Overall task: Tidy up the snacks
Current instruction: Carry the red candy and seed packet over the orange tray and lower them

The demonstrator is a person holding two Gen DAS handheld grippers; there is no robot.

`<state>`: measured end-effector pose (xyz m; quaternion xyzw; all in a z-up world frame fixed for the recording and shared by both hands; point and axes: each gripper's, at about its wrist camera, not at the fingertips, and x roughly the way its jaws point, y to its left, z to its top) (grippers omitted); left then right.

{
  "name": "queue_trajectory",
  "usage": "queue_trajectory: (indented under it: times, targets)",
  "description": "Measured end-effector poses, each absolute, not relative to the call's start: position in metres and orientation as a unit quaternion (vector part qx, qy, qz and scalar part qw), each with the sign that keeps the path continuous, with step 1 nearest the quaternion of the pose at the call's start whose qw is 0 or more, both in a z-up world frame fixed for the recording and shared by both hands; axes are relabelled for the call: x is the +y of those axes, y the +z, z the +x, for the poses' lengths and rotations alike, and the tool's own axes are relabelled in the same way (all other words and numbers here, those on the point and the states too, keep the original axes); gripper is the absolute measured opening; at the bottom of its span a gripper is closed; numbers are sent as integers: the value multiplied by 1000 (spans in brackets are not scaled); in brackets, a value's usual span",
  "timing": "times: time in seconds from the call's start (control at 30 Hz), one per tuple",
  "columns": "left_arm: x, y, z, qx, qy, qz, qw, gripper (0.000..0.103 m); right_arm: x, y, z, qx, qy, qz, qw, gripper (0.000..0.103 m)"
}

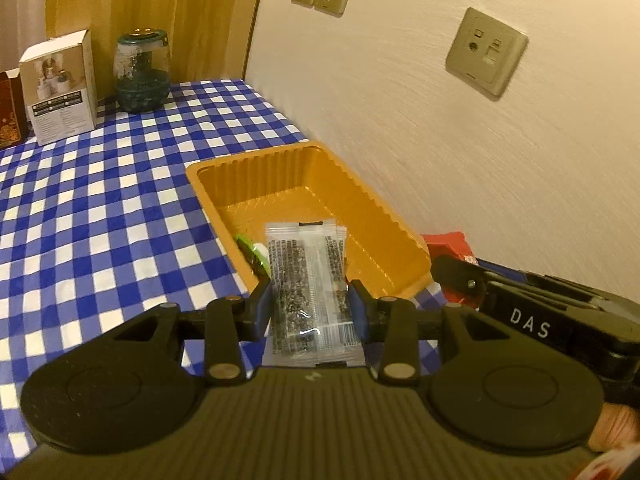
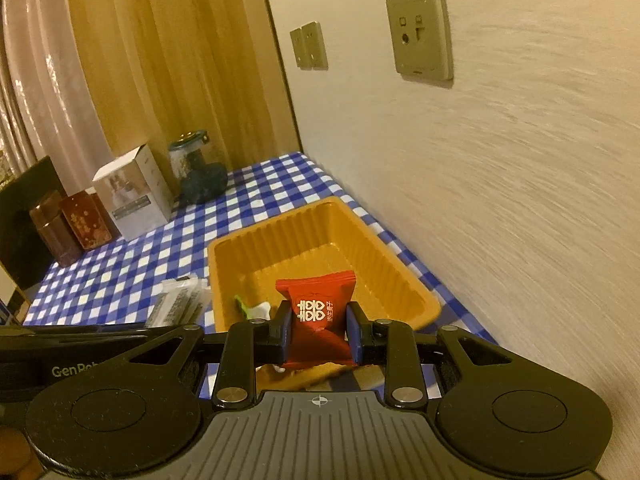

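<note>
Clamping a clear crinkly packet (image 1: 310,284) of dark bits, the left gripper (image 1: 312,300) has its blue pads pressed on both long sides, over the near edge of the ribbed orange plastic tray (image 1: 312,160). Inside lies a green-white sweet (image 1: 256,254), prob. wrapped. To the right, the right gripper (image 2: 318,328) pinches a glossy red pillow-shaped candy (image 2: 318,316) w/ white characters, above the tray's near rim on the blue-white checked cloth (image 1: 100,200).

Two wrist cameras, both close over the table corner.
My left view looks down along its fingers at the orange tray (image 1: 320,184) by the wall (image 1: 440,140); my right view faces the same tray (image 2: 320,236) from nearer the wall (image 2: 500,200).
</note>
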<state>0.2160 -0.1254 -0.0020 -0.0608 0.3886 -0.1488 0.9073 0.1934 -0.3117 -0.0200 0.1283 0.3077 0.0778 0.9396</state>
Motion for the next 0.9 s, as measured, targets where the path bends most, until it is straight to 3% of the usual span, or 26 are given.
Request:
queue_trajectory:
  times: [0.9]
  targets:
    - [-147,-36,322,408,-162,-62,896,36,-315,-47,295,327,74,127,934,28]
